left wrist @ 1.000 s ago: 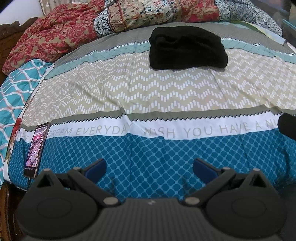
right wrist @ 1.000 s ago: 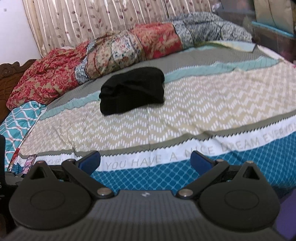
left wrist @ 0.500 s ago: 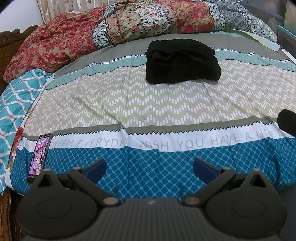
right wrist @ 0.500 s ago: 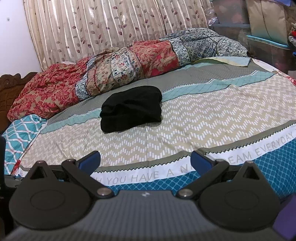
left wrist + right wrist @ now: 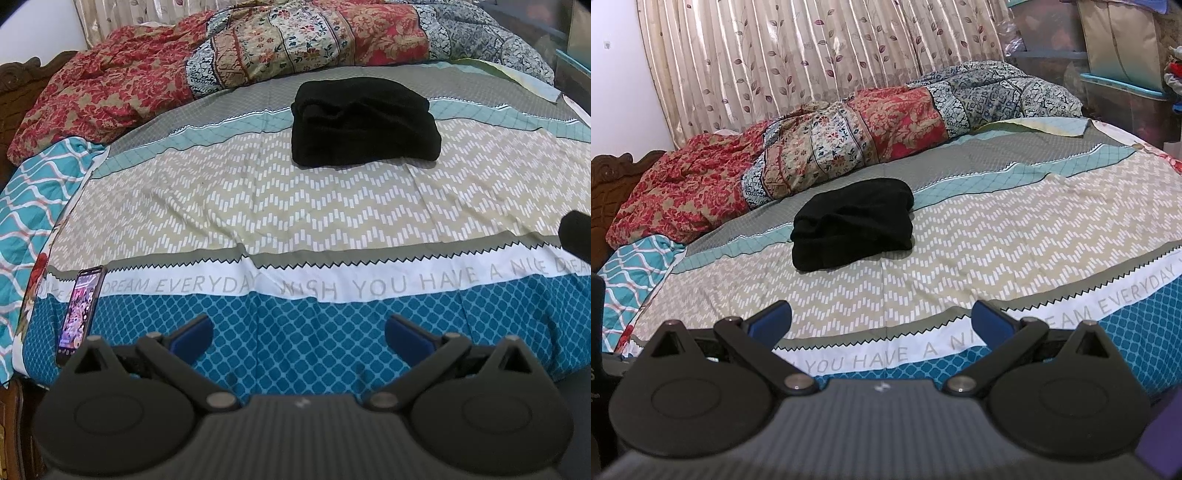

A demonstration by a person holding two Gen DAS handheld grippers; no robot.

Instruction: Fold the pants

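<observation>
One patterned bedsheet [image 5: 295,206] covers the bed, with a rumpled floral quilt [image 5: 812,155] heaped along its far edge before a leaf-print curtain [image 5: 812,59]. Folded black pants [image 5: 364,122] lie on the sheet's far middle, well apart from both tools. Left gripper [image 5: 299,332] and right gripper [image 5: 881,319] hover at the near edge, claws released and empty. Near the left edge lies a phone [image 5: 79,310].

A dark rounded object [image 5: 578,234] is cut off by the left wrist view's right edge; what it is cannot be told. The lit smartphone [image 5: 80,308] screen's content is too small to read, its lower end hidden behind the gripper body.
</observation>
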